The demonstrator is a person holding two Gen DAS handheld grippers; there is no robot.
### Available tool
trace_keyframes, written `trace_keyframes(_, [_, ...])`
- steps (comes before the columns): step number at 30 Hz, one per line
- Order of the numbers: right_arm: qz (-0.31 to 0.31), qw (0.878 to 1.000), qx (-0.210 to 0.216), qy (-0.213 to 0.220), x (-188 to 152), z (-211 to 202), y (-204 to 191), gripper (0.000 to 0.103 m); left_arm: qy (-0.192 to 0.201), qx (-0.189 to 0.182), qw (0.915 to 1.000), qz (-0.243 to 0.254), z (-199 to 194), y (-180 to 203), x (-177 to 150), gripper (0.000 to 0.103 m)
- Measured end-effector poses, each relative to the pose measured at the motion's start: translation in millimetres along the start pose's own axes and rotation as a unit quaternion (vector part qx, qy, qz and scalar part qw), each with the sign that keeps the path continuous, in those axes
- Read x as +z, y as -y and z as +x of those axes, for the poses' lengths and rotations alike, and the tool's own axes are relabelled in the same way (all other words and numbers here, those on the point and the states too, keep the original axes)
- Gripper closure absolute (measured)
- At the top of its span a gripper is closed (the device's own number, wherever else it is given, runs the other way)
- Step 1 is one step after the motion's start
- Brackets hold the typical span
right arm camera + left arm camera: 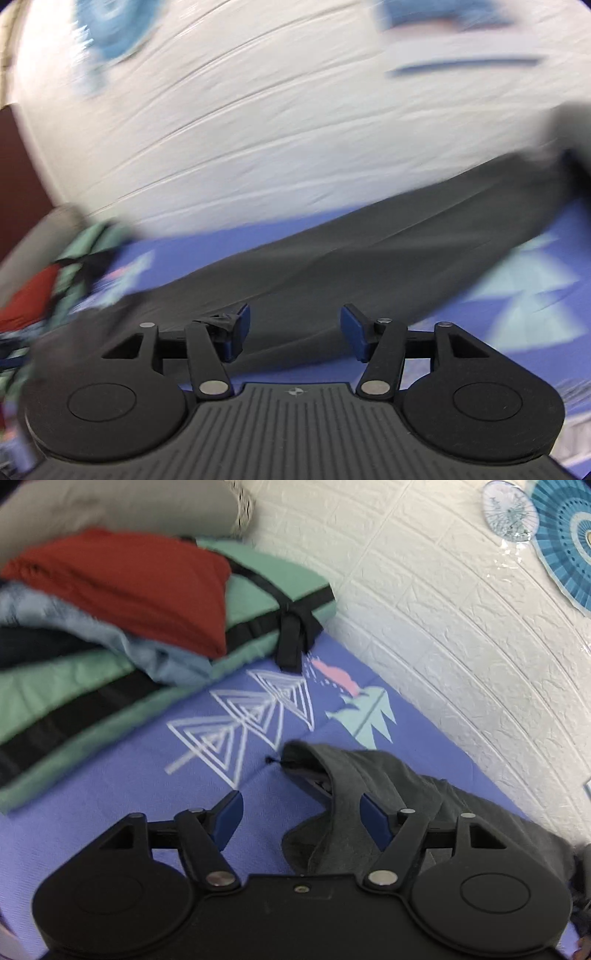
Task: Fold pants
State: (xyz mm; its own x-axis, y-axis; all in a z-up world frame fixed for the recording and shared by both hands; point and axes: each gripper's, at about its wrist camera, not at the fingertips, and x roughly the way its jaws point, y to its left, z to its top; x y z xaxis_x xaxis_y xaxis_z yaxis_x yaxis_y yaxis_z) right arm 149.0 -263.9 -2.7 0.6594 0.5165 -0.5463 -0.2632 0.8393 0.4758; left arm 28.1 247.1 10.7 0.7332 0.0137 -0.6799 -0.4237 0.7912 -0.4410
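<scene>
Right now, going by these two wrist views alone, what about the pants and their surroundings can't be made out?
- Gray pants, left wrist view: lower part hidden behind the left gripper; fold state unclear.
- Pants, right wrist view: motion blur hides seams and edges; far end cut off at the right edge.
- Stacked clothes: cut off at the left edge; types unclear.
- Wall decorations: clipped by the frame corner.

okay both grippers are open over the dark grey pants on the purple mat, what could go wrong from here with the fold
1. The waist end of the dark grey pants lies bunched and partly turned over beside the open left gripper; a pinch there might catch only one layer and fold unevenly.
2. The right gripper is open above the leg, and its view is badly blurred, so a grab could land off the edge.
3. The pile of folded clothes sits close on the purple mat; a sweeping fold might knock it.
</scene>
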Motion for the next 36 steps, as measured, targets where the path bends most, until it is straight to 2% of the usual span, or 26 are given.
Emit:
trace_keyframes(4, [0.036, 0.995, 0.070, -0.060, -29, 27, -42, 0.002, -0.023, -0.037, 0.9986, -0.031, 19, -8, -3, 0.000])
trace_keyframes(7, [0.047, 0.993, 0.080, -0.078, -38, 47, -64, 0.002, -0.034, -0.062, 0.9971, -0.026, 29, -7, -2, 0.000])
trace_keyframes(10, [0.060, 0.993, 0.075, -0.075, -35, 66, -76, 0.002, -0.034, -0.073, 0.9967, -0.012, 35, -5, -1, 0.000])
trace_keyframes(11, [0.064, 0.993, 0.070, -0.072, -34, 71, -77, 0.002, -0.035, -0.080, 0.9962, -0.003, 37, -5, -1, 0.004])
trace_keyframes(12, [0.068, 0.994, 0.057, -0.069, -33, 75, -79, 0.011, -0.034, -0.088, 0.9955, 0.005, 38, -4, -1, 0.031])
trace_keyframes(13, [0.061, 0.995, 0.047, -0.067, -32, 79, -79, 0.074, -0.032, -0.091, 0.9952, 0.015, 37, -2, -3, 0.049])
trace_keyframes(14, [0.056, 0.996, 0.035, -0.052, -30, 76, -77, 0.103, -0.029, -0.088, 0.9953, 0.025, 36, -1, -4, 0.050])
trace_keyframes(16, [0.078, 0.997, 0.022, -0.020, -30, 70, -69, 0.101, -0.026, -0.082, 0.9949, 0.053, 33, 1, -8, 0.054])
trace_keyframes(18, [0.097, 0.994, 0.010, -0.038, -31, 76, -61, 0.100, -0.028, -0.077, 0.9945, 0.066, 34, -2, -11, 0.051])
trace_keyframes(20, [0.083, 0.995, 0.010, -0.062, -33, 79, -60, 0.090, -0.026, -0.076, 0.9944, 0.069, 32, -4, -9, 0.028])
trace_keyframes(21, [0.069, 0.996, 0.014, -0.058, -33, 75, -60, 0.082, -0.017, -0.067, 0.9950, 0.071, 29, -5, -8, 0.001])
trace_keyframes(22, [0.058, 0.997, 0.010, -0.052, -33, 70, -61, 0.069, -0.002, -0.055, 0.9957, 0.075, 24, -6, -6, 0.000])
trace_keyframes(23, [0.052, 0.997, 0.010, -0.047, -32, 64, -61, 0.063, 0.019, -0.037, 0.9961, 0.077, 19, -8, -4, 0.000])
trace_keyframes(25, [0.049, 0.998, 0.013, -0.040, -30, 54, -58, 0.038, 0.042, -0.017, 0.9966, 0.069, 17, -16, 5, 0.000])
trace_keyframes(26, [0.047, 0.998, 0.011, -0.036, -30, 51, -55, 0.034, 0.041, -0.017, 0.9976, 0.052, 20, -21, 11, 0.000])
trace_keyframes(29, [0.048, 0.998, 0.006, -0.035, -27, 49, -53, 0.030, 0.013, -0.049, 0.9986, 0.011, 40, -28, 24, 0.000])
trace_keyframes(33, [0.059, 0.997, 0.003, -0.045, -32, 55, -53, 0.027, -0.021, -0.087, 0.9959, -0.017, 71, -26, 31, 0.000])
trace_keyframes(36, [0.069, 0.996, -0.002, -0.053, -37, 55, -49, 0.027, -0.040, -0.106, 0.9935, -0.010, 90, -15, 29, 0.000])
